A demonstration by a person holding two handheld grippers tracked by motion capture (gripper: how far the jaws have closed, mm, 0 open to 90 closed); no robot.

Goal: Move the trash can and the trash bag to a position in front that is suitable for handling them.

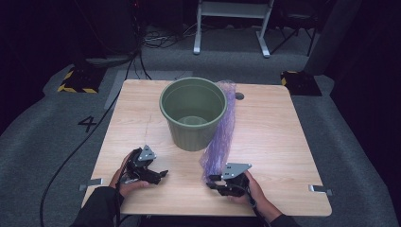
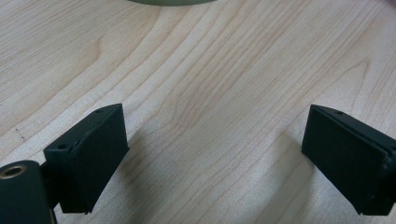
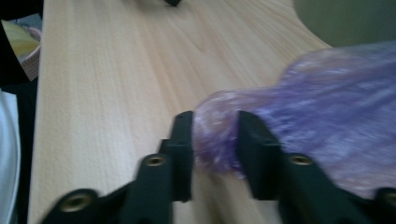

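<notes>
Between my right gripper's (image 3: 215,140) jaws sits the near end of one purple mesh bag (image 1: 221,137); they stand partly open around it, and blur hides whether they press it. My left gripper's (image 2: 215,154) jaws gape wide over bare tabletop (image 1: 274,142). One green bucket (image 1: 193,113) stands touching the bag.

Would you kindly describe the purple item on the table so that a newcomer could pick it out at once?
Start at the light wooden table and find the green bucket standing near its middle. Draped from the bucket's right rim down toward the near edge is a purple mesh bag, its lower end between the fingers of the right gripper. It is the scene's one soft, translucent purple thing.
</notes>
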